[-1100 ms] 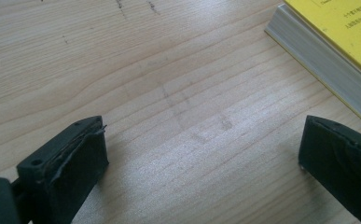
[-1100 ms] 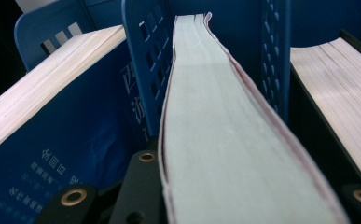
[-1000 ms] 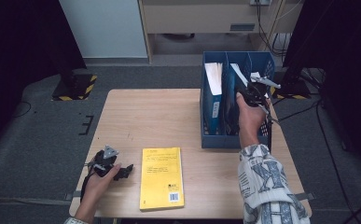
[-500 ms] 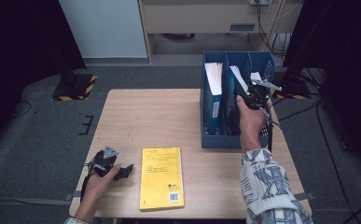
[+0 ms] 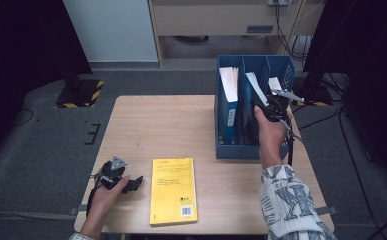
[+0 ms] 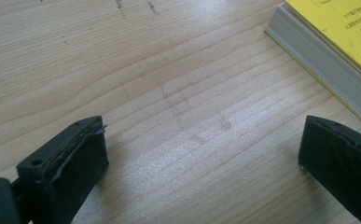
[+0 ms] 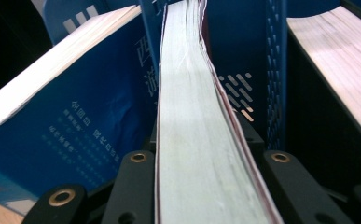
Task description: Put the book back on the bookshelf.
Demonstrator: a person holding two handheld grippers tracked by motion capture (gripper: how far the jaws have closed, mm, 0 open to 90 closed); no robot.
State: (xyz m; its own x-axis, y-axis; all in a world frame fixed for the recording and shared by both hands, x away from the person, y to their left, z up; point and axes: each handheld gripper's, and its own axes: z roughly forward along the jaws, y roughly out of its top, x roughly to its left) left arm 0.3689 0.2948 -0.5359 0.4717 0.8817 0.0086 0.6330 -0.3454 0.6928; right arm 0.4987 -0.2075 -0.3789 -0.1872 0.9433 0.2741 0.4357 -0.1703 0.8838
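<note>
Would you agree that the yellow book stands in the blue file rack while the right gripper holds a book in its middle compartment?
Not quite: the yellow book lies flat on the wooden table, as the high view shows. The right gripper does hold a book in the blue file rack, middle compartment.

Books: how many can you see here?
4. A yellow book lies flat on the table. Three stand in the blue file rack: left, middle, right. The rack could hide more.

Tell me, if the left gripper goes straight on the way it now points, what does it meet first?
Probably the yellow book. The left gripper, jaws open, points over bare table towards the book's page edge; depth is hard to judge.
</note>
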